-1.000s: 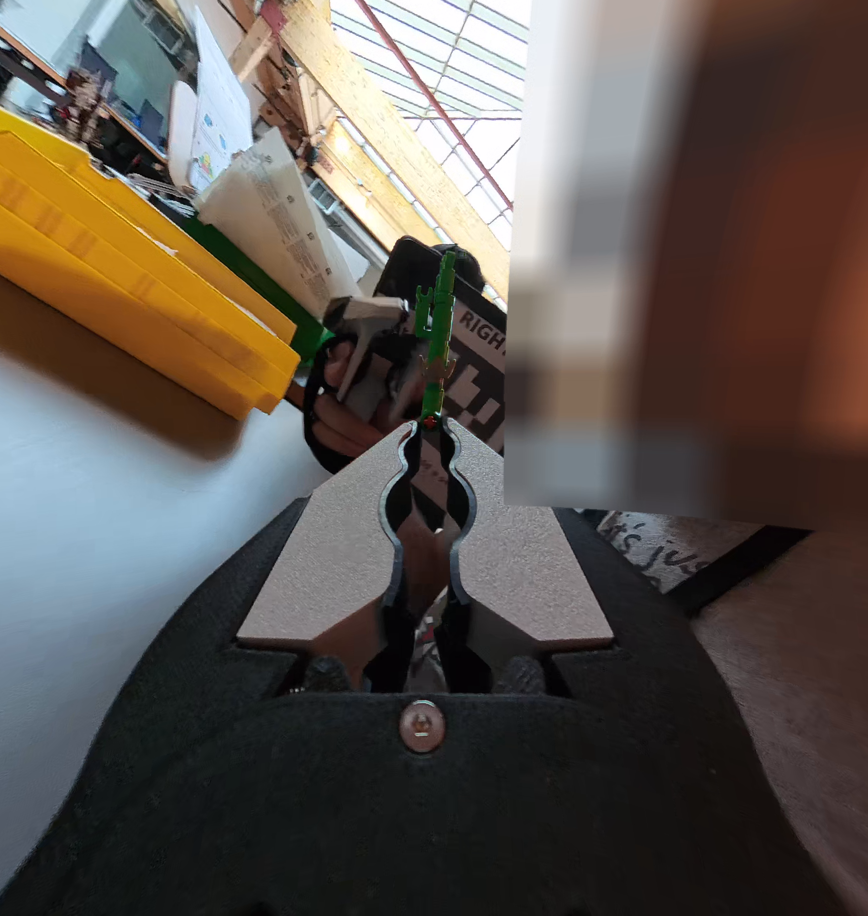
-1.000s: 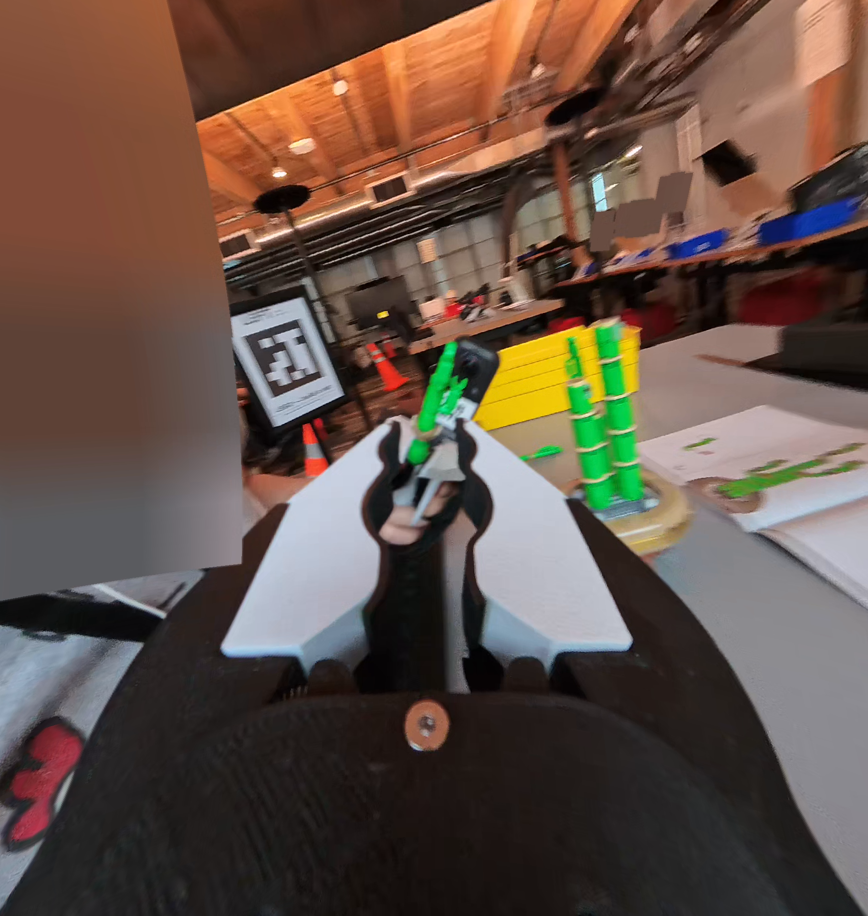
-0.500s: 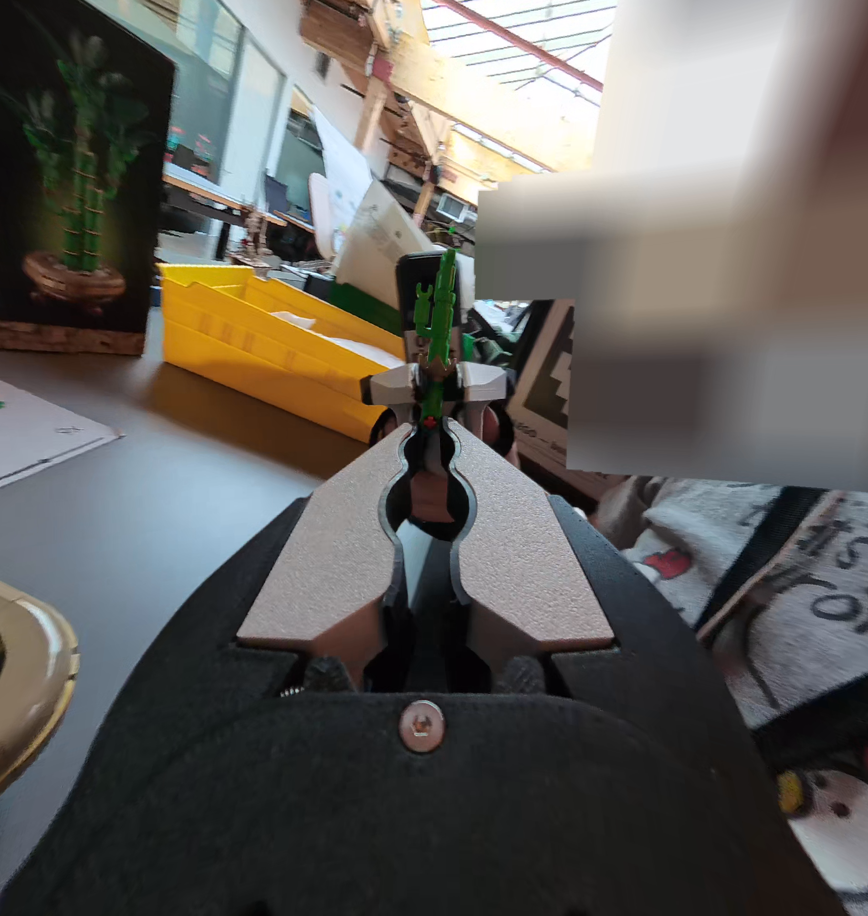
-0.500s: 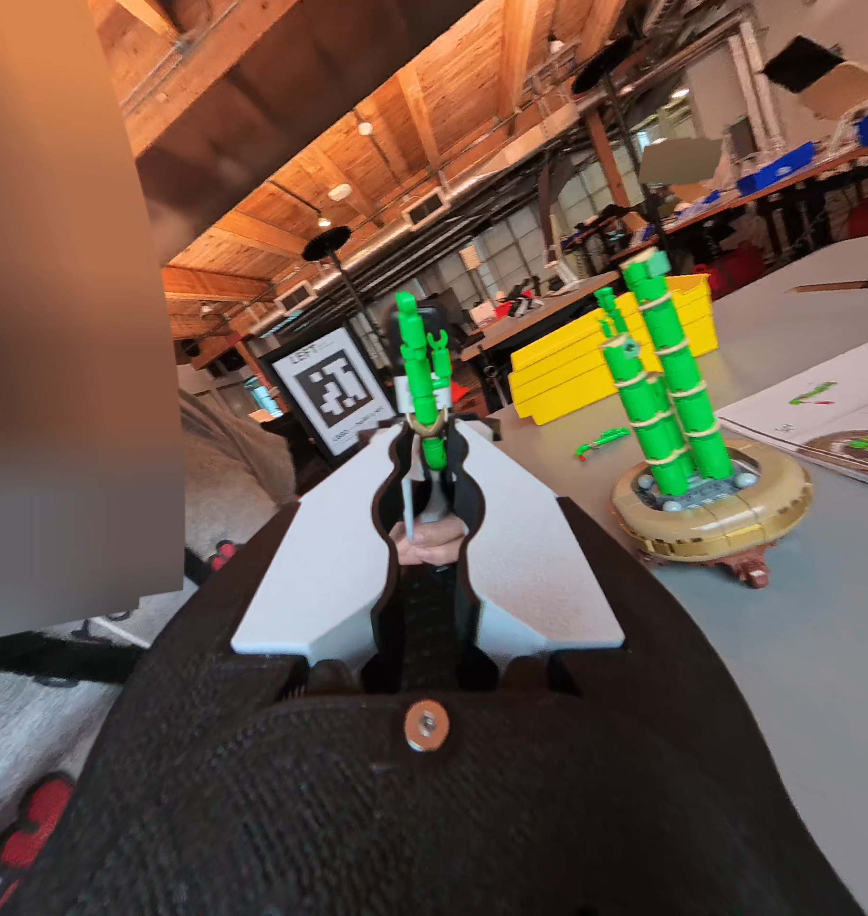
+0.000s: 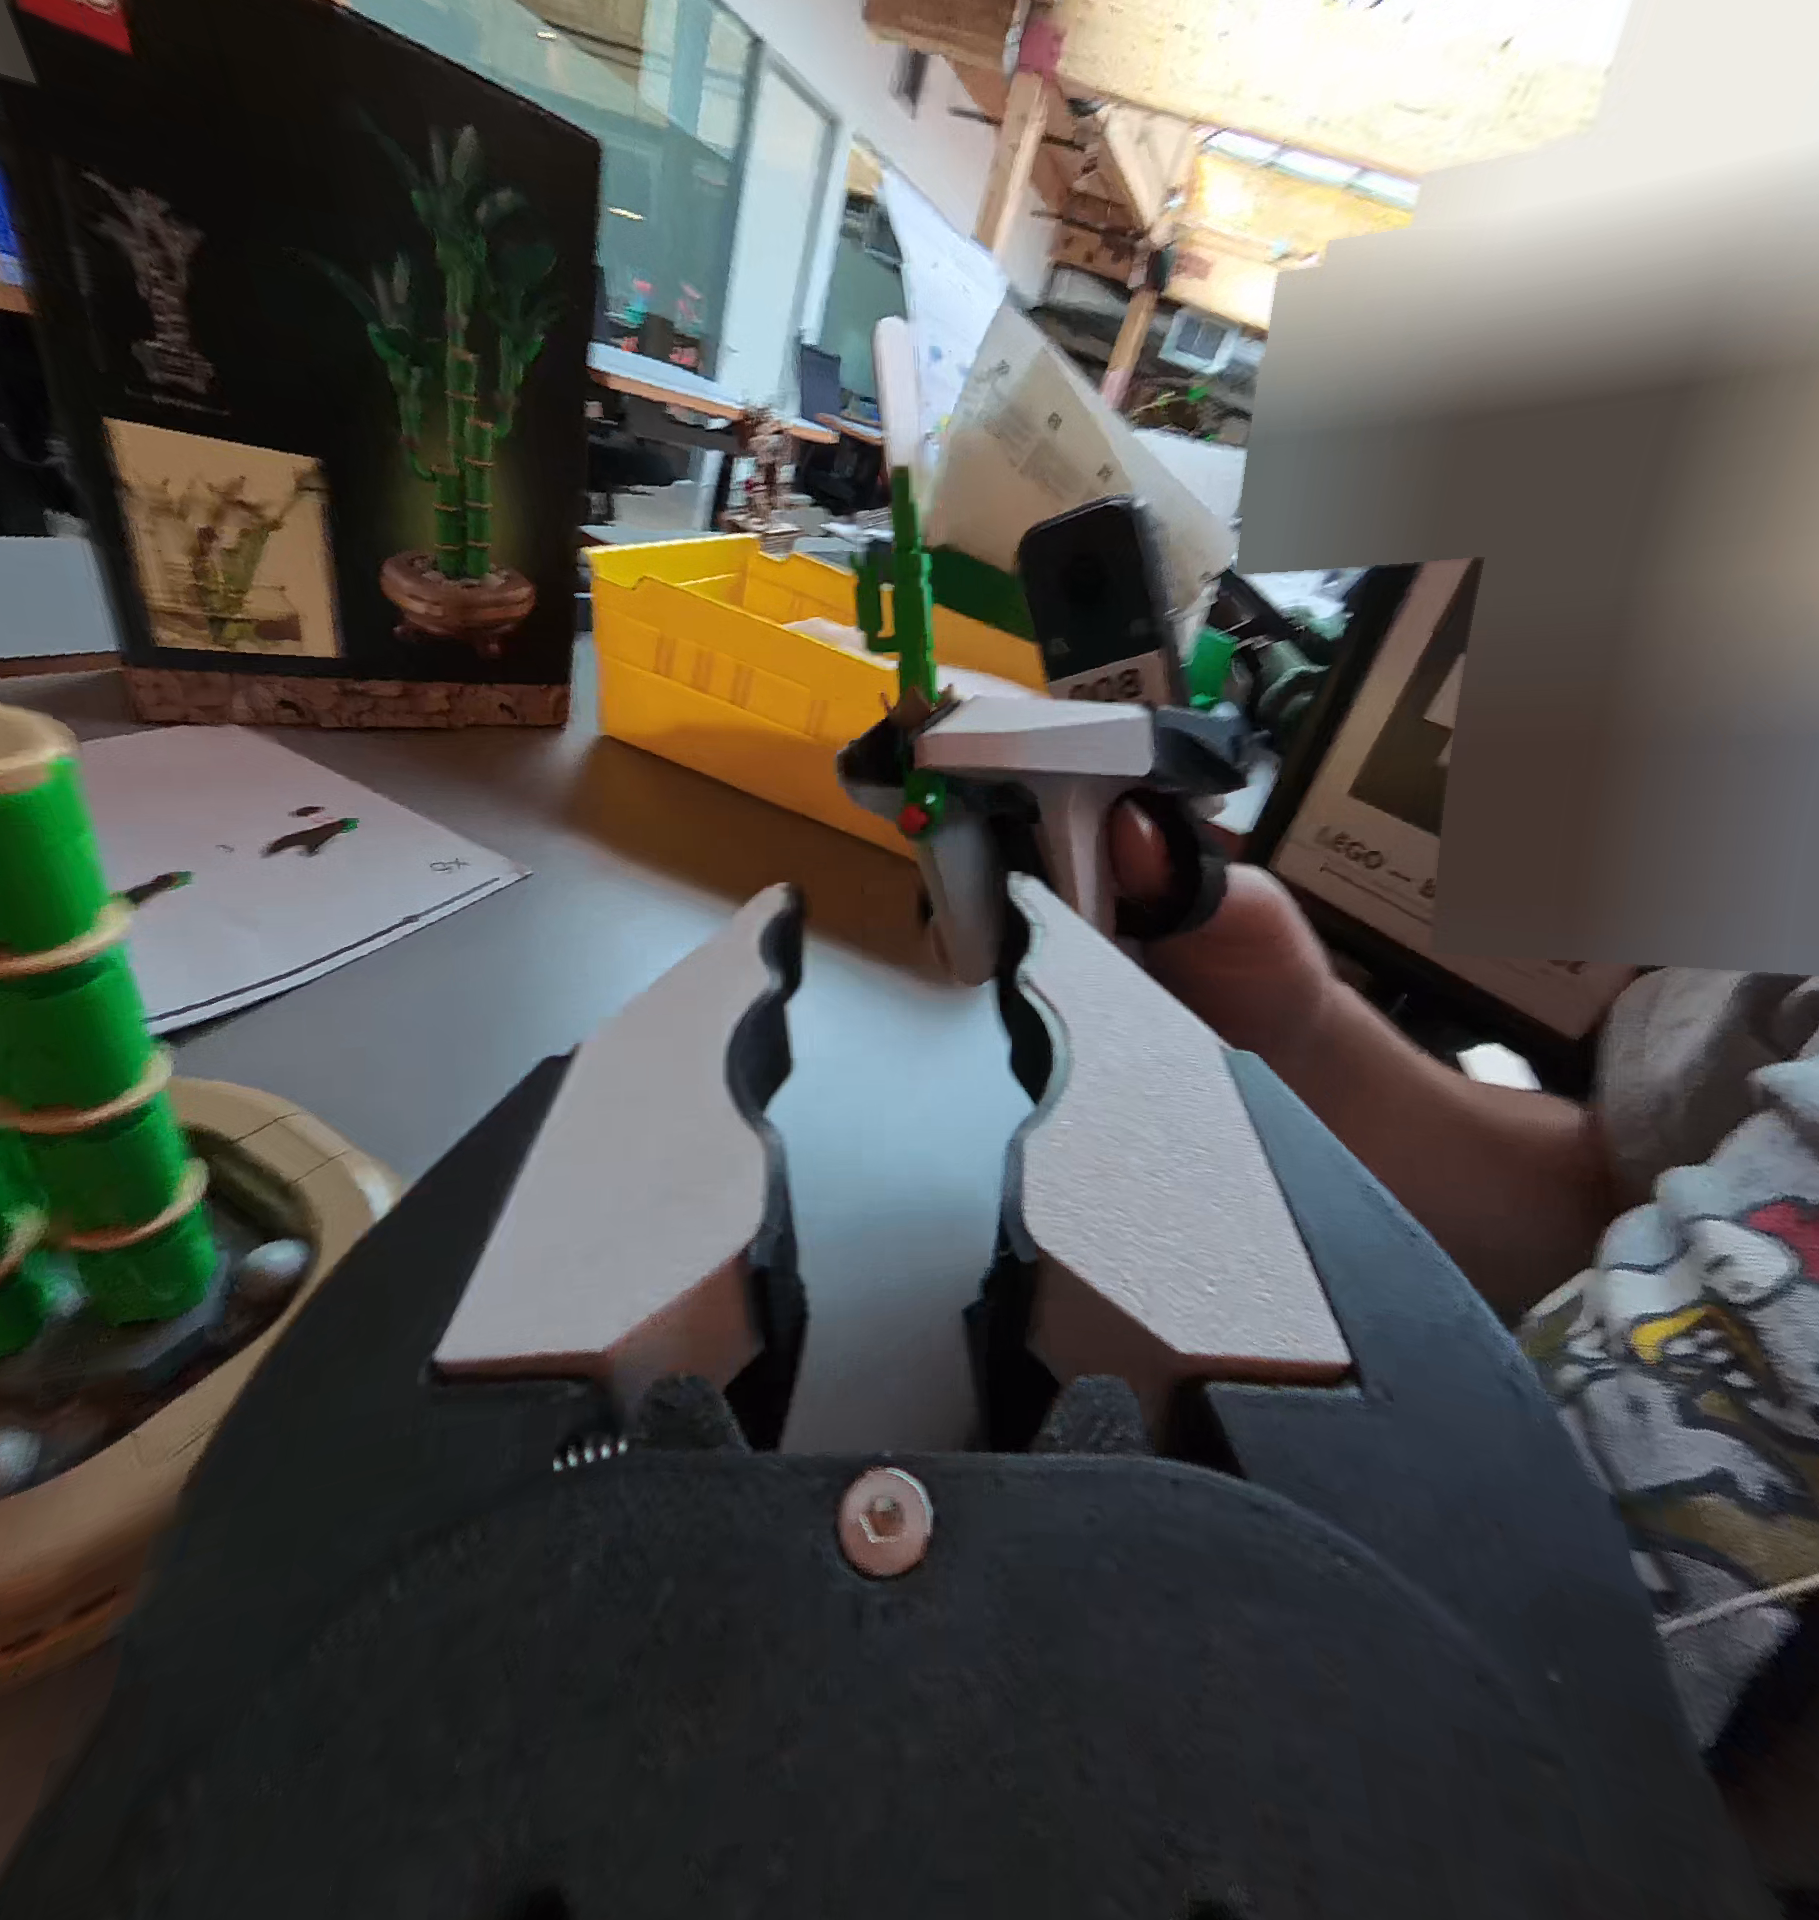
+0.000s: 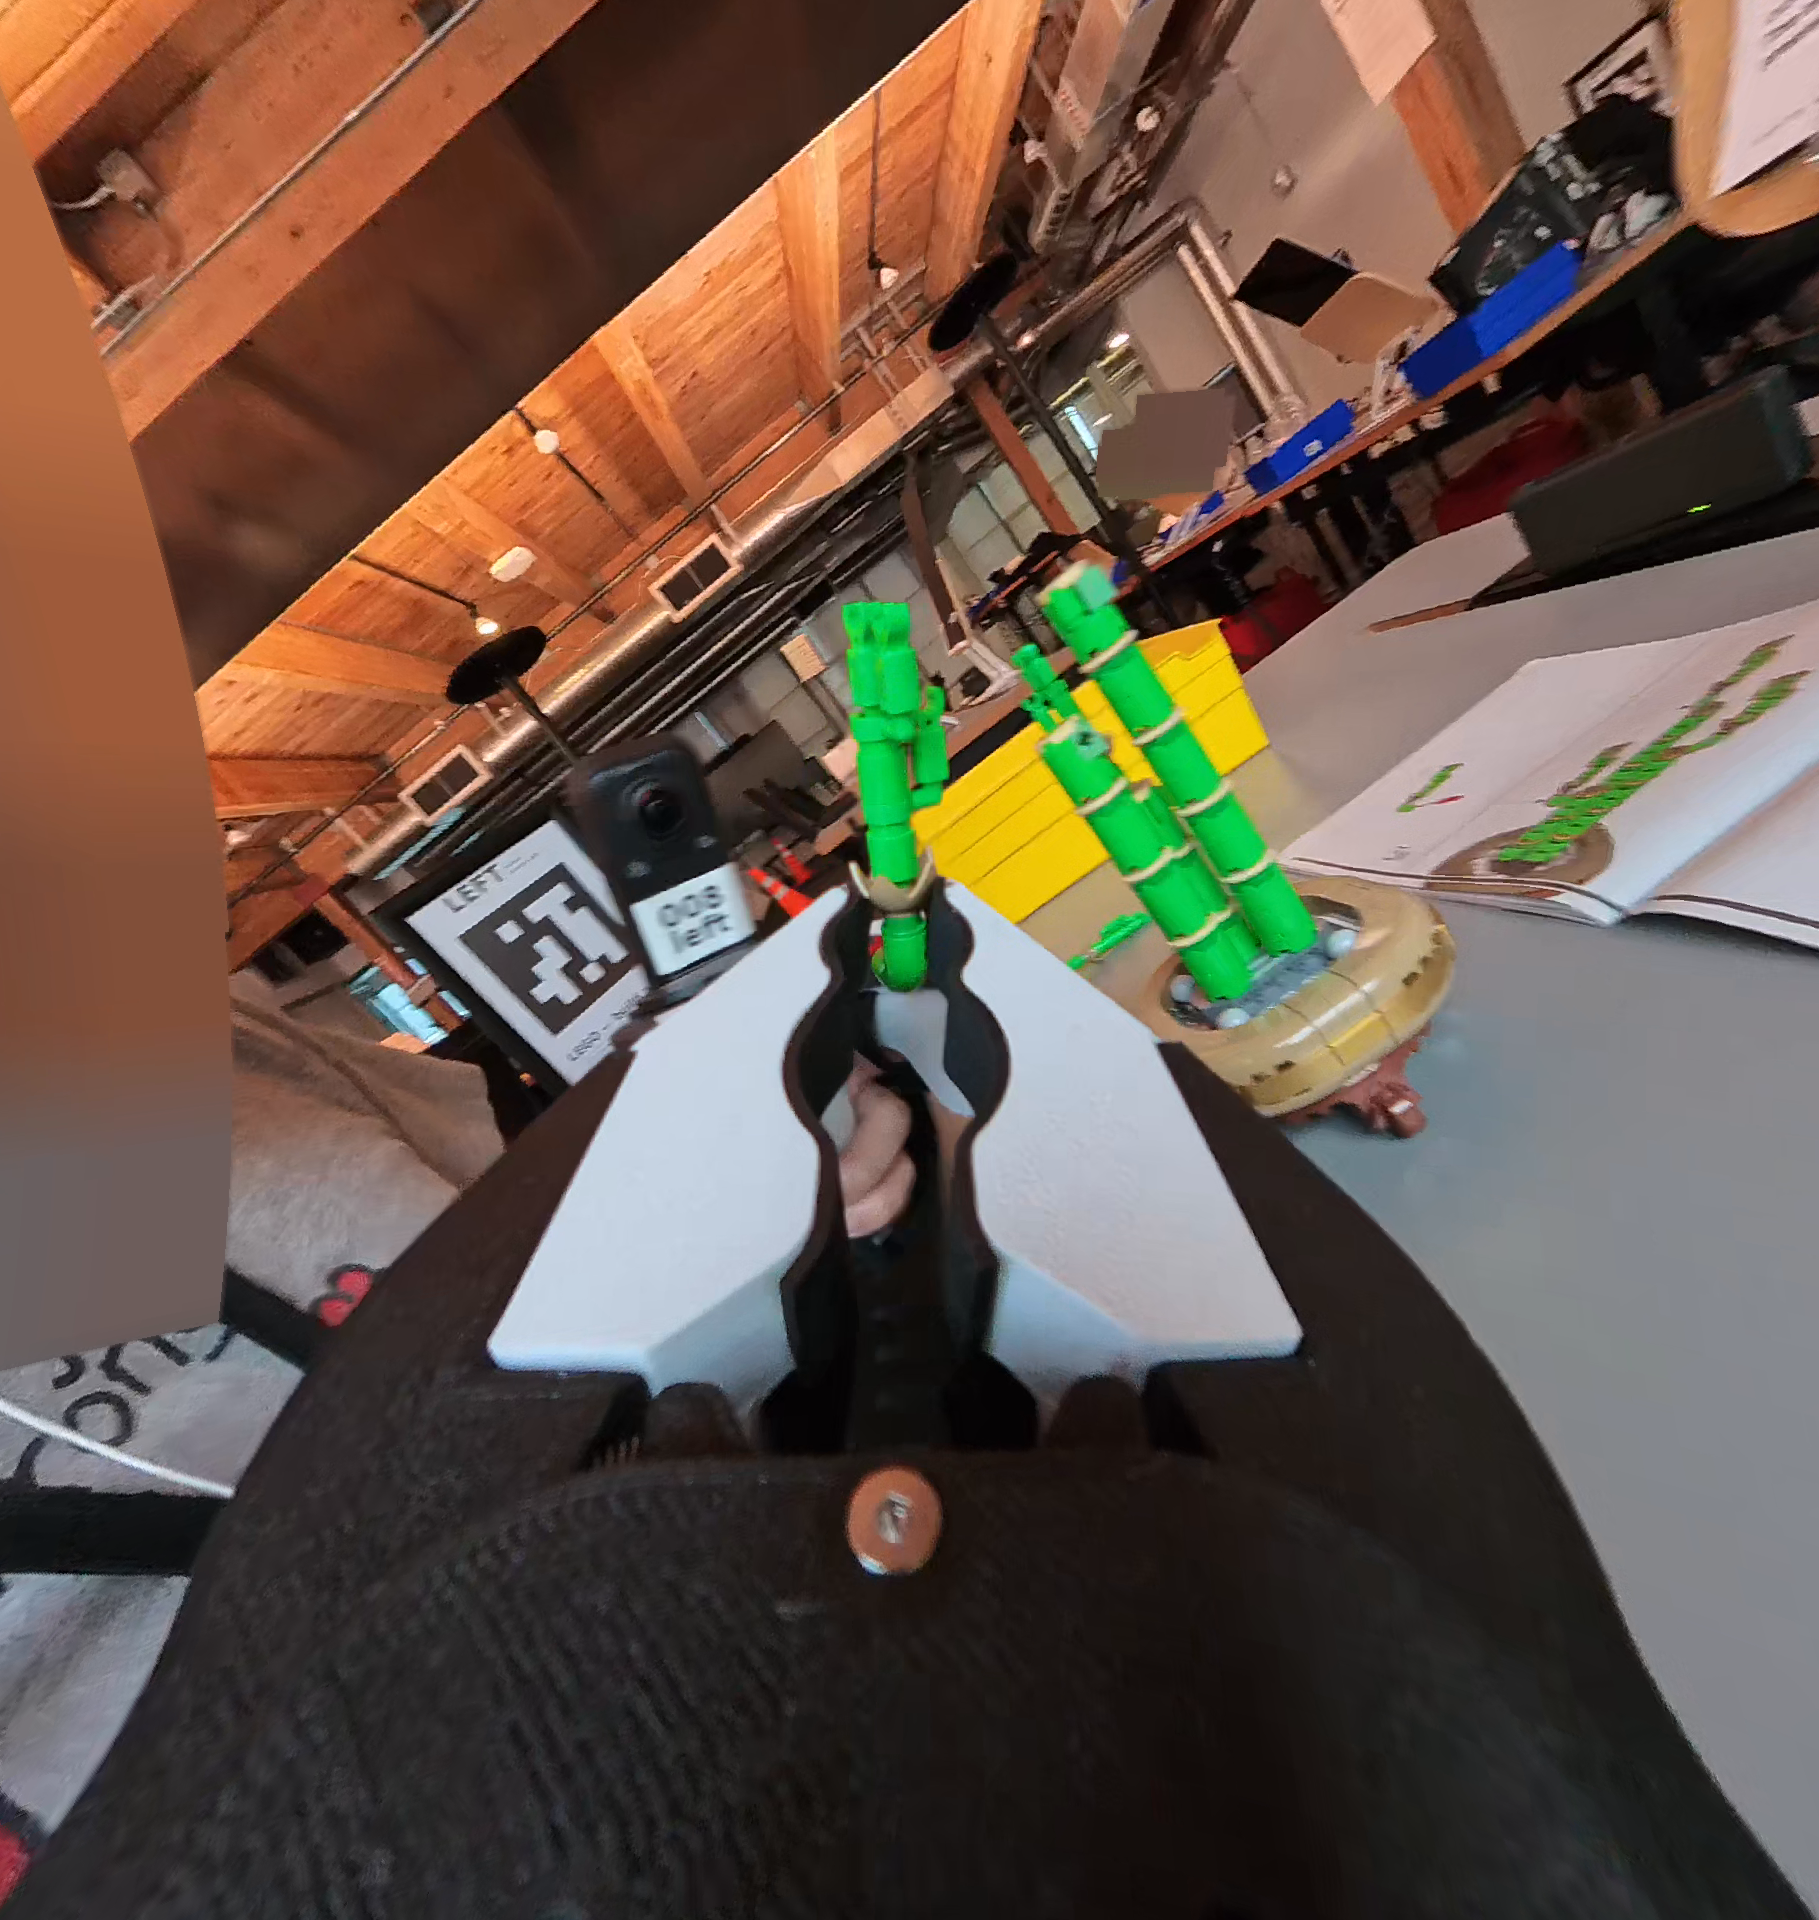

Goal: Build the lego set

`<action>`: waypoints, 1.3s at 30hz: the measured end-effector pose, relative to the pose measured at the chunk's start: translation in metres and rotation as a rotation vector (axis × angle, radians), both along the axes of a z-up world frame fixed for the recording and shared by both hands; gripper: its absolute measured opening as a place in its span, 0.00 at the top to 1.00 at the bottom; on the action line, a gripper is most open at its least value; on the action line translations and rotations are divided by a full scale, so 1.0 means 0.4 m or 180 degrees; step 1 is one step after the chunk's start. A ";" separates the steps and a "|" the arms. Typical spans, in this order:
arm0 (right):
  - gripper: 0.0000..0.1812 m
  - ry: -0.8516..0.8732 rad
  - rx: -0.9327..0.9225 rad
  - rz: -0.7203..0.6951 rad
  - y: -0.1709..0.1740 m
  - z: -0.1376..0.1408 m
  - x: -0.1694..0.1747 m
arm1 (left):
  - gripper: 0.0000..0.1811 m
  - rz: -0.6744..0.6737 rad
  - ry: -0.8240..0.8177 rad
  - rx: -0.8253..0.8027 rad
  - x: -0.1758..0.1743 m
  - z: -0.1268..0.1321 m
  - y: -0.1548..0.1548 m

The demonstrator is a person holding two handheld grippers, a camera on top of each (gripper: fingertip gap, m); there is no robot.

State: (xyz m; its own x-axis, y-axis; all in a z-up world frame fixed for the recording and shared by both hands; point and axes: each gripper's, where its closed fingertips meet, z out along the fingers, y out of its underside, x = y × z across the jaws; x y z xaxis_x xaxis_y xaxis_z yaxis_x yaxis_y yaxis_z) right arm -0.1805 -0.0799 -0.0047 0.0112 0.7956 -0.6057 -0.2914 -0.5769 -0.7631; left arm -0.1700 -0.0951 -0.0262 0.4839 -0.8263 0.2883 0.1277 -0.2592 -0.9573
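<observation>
My right gripper (image 6: 894,920) is shut on the lower end of a thin green bamboo stalk piece (image 6: 889,769) and holds it upright in the air. In the left wrist view that gripper (image 5: 910,779) and the stalk (image 5: 910,613) show just ahead. My left gripper (image 5: 900,909) is open and empty, its jaws apart just short of the right gripper. The built bamboo model (image 6: 1175,821) stands in a tan round pot (image 6: 1372,997) on the grey table. It also shows at the left edge of the left wrist view (image 5: 43,1049).
The black set box (image 5: 313,364) stands at the back. A yellow bin (image 5: 739,665) lies behind the grippers. An open instruction booklet (image 6: 1632,821) lies right of the pot, and a loose sheet (image 5: 292,904) lies near the box. A person's patterned sleeve (image 5: 1715,1299) is on the right. My two grippers' fingertips are within a few centimetres of each other. The tan round pot (image 6: 1372,997) is about 12 cm from my left fingertips. It is also in sight in the left wrist view (image 5: 301,1123).
My left gripper has opened and let go of the stalk, and has drawn back a little. My right gripper still holds the stalk. Both views have swung toward the table and the model.
</observation>
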 end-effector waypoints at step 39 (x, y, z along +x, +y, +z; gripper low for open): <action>0.95 -0.0549 0.0106 0.0190 0.208 -0.127 -0.036 | 0.43 -0.0512 0.1663 -0.0173 -0.255 -0.246 0.142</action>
State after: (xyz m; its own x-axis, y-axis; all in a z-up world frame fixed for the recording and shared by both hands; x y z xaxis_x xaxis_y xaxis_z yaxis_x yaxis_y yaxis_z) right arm -0.1949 0.0032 -0.0555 0.0648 0.8176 -0.5722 -0.1204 -0.5628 -0.8178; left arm -0.2719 -0.0383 -0.1246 0.4429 -0.8922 0.0878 -0.4065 -0.2871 -0.8674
